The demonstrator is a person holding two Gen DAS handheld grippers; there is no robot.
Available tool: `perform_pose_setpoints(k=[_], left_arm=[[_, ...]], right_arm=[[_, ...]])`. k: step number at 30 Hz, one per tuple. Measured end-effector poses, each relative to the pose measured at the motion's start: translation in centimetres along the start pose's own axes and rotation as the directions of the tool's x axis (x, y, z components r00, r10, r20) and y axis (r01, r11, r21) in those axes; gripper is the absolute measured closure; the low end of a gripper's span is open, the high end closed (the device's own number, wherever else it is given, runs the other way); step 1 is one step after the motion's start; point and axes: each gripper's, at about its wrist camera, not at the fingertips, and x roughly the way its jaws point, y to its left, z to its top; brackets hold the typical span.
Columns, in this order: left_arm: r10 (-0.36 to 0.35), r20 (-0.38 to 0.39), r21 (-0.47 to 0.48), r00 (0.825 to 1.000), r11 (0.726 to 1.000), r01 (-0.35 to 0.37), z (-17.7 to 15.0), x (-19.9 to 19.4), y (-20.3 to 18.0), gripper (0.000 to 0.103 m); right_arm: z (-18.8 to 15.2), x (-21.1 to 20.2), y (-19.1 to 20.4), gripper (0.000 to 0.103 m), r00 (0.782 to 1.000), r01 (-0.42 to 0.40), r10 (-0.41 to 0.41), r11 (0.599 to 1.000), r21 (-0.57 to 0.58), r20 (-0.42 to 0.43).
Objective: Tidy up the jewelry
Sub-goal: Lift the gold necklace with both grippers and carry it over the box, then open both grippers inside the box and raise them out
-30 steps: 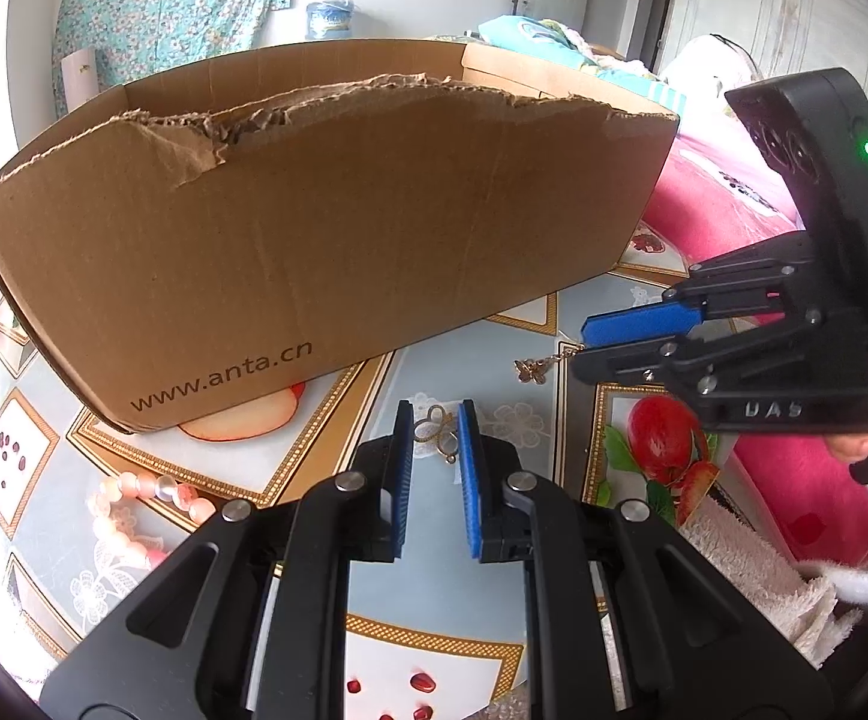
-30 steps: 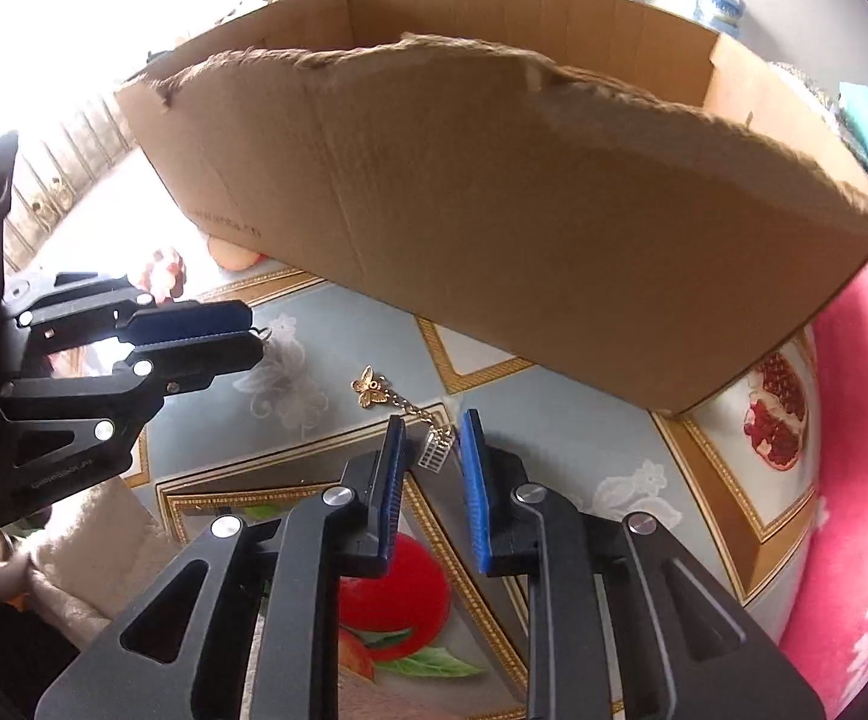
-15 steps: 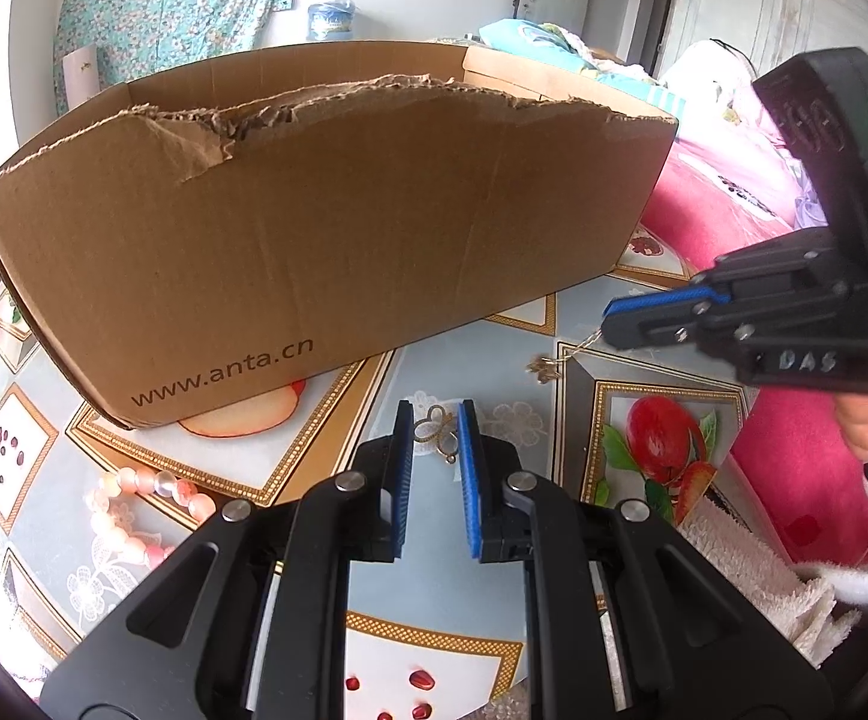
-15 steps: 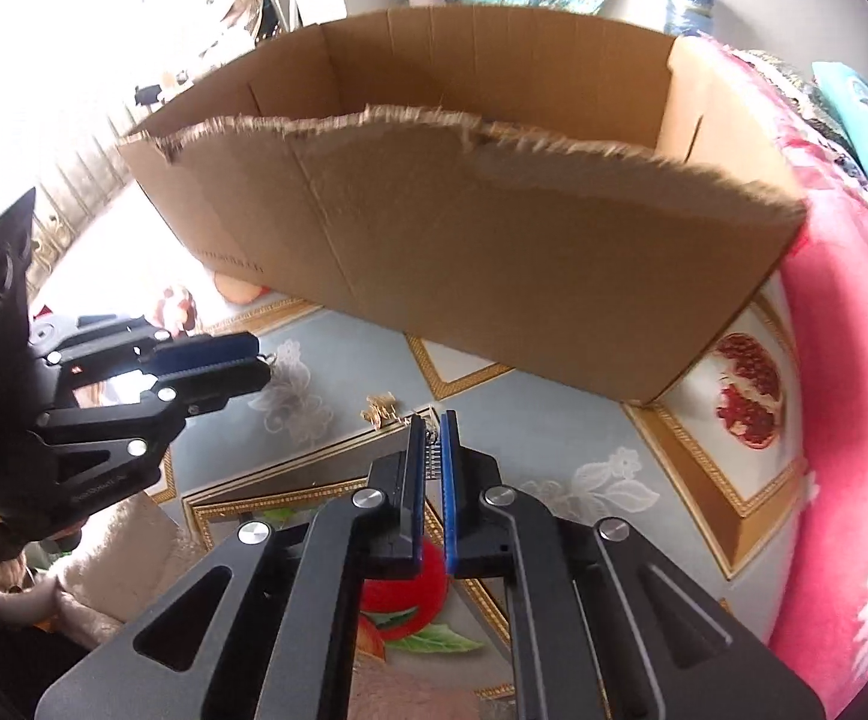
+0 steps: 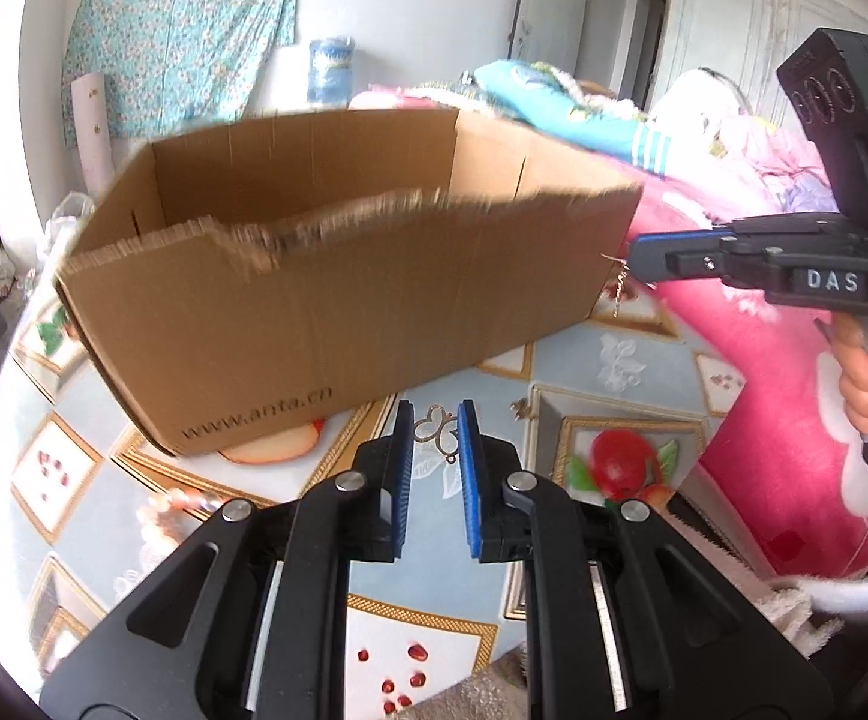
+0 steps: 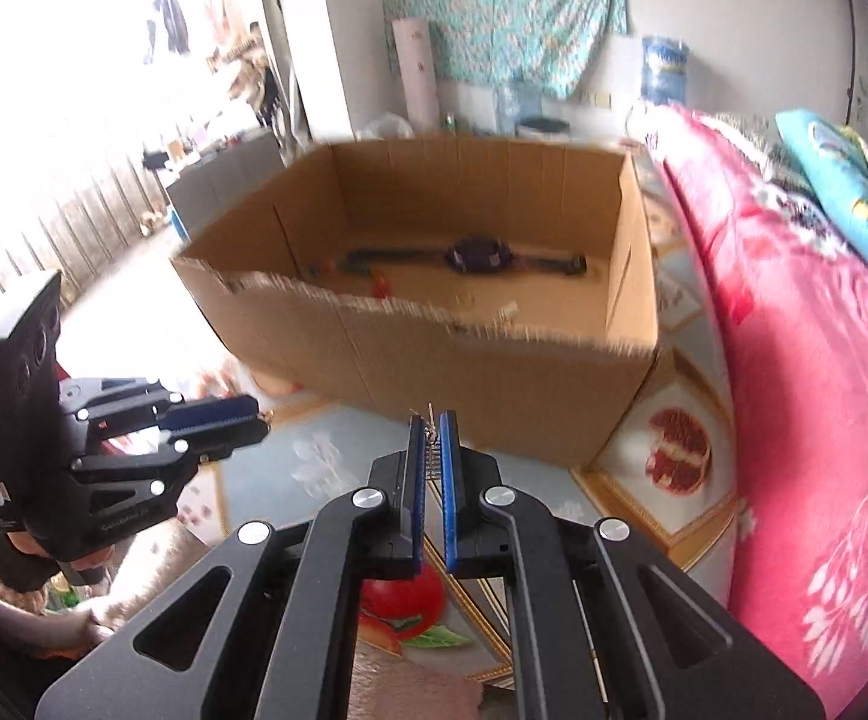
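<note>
Jaws of the right gripper point(image 6: 432, 420), parted a second earlier, had closed on the gold earring point(image 5: 619, 285) and lifted it off the counter point(image 5: 577, 360) toward the cardboard box point(image 6: 434, 276) at 12 o'clock. Left gripper point(image 5: 435, 420) jaws stayed open over a second earring point(image 5: 439, 429).

Bright daylight, blown-out window glare, motion blur, fisheye-warped edges.

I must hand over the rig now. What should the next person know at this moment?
Right gripper: shut on a gold chain, lifted near the box.
Left gripper: open, low over a gold pendant on the table.
Done: watch and small bits lie in the box.
Left: drop the chain in, then the pendant and pink beads.
</note>
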Motion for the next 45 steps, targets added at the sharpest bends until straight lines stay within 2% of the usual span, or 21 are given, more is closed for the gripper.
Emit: perform_pose_setpoints(k=[6, 8, 10, 15, 18, 21, 22, 24, 25, 27, 30, 31, 32, 34, 36, 38, 43, 45], left_arm=[[-0.086, 0.101, 0.013, 0.991, 0.996, 0.085, 3.0, -4.5, -0.2, 0.089], [-0.121, 0.131, 0.02, 0.984, 0.993, 0.119, 4.9, -5.4, 0.0, 0.089], [-0.12, 0.131, 0.037, 0.984, 0.993, 0.116, 6.8, -5.4, 0.3, 0.089], [-0.104, 0.031, 0.005, 0.994, 0.995, 0.104, 11.5, -2.0, 2.1, 0.089], [-0.113, -0.106, -0.045, 0.988, 0.993, 0.109, 13.9, 2.1, 4.2, 0.089], [-0.104, -0.278, -0.085, 0.955, 0.993, 0.083, 15.7, 7.3, 6.1, 0.09], [-0.107, -0.311, -0.088, 0.944, 0.993, 0.084, 16.1, 8.3, 6.5, 0.09], [-0.097, -0.362, -0.084, 0.927, 0.994, 0.071, 16.8, 10.3, 7.0, 0.089], [-0.087, -0.402, -0.086, 0.911, 0.995, 0.057, 16.9, 11.7, 7.5, 0.089], [-0.091, -0.442, -0.103, 0.892, 0.993, 0.051, 16.8, 13.3, 8.1, 0.089], [-0.101, -0.516, -0.134, 0.85, 0.99, 0.037, 16.7, 15.8, 8.6, 0.089], [-0.118, -0.549, -0.156, 0.827, 0.987, 0.038, 16.5, 16.5, 8.9, 0.089], [-0.122, -0.571, -0.168, 0.812, 0.985, 0.03, 16.3, 17.0, 9.1, 0.089], [-0.098, -0.603, -0.18, 0.792, 0.983, -0.016, 16.1, 17.5, 9.7, 0.087], [-0.104, -0.601, -0.204, 0.793, 0.979, -0.026, 16.0, 17.4, 10.2, 0.078], [-0.112, -0.59, -0.224, 0.8, 0.974, -0.029, 16.1, 17.3, 10.5, 0.074], [-0.102, -0.564, -0.226, 0.82, 0.974, -0.034, 16.1, 16.7, 10.7, 0.073], [-0.087, -0.545, -0.213, 0.834, 0.976, -0.037, 16.3, 16.0, 10.4, 0.071]], right_arm=[[3.0, -3.5, 0.8, 0.098, 0.988, -0.069, 0.073, 0.997, -0.037, 0.137], [4.6, -4.1, 0.5, 0.098, 0.981, -0.086, 0.094, 0.995, -0.054, 0.171], [6.3, -4.0, 0.0, 0.098, 0.977, -0.117, 0.127, 0.991, -0.064, 0.174], [9.2, -0.3, -1.7, 0.098, 0.988, -0.14, 0.143, 0.989, -0.05, 0.061], [9.8, 2.7, -2.4, 0.098, 0.989, -0.14, 0.138, 0.988, -0.067, -0.045], [9.7, 5.6, -2.5, 0.098, 0.979, -0.147, 0.13, 0.984, -0.105, -0.154], [9.7, 6.6, -2.6, 0.098, 0.974, -0.147, 0.122, 0.982, -0.122, -0.19], [9.6, 7.9, -2.8, 0.098, 0.967, -0.138, 0.1, 0.979, -0.151, -0.234], [9.7, 8.3, -2.9, 0.098, 0.964, -0.136, 0.093, 0.978, -0.16, -0.25], [9.7, 9.3, -2.9, 0.098, 0.955, -0.137, 0.081, 0.973, -0.183, -0.286], [9.8, 10.3, -2.8, 0.098, 0.944, -0.138, 0.062, 0.966, -0.218, -0.324], [9.7, 10.7, -2.7, 0.098, 0.939, -0.142, 0.058, 0.963, -0.23, -0.338], [9.7, 11.0, -2.7, 0.098, 0.936, -0.144, 0.055, 0.961, -0.236, -0.348], [9.6, 11.5, -2.7, 0.097, 0.93, -0.147, 0.051, 0.959, -0.241, -0.365], [9.5, 11.7, -2.7, 0.097, 0.929, -0.142, 0.042, 0.958, -0.247, -0.369], [9.6, 11.5, -2.9, 0.096, 0.931, -0.145, 0.052, 0.961, -0.237, -0.361], [10.4, 10.2, -3.7, 0.096, 0.947, -0.139, 0.07, 0.97, -0.2, -0.314], [10.7, 9.3, -3.9, 0.096, 0.955, -0.13, 0.07, 0.973, -0.191, -0.29]])
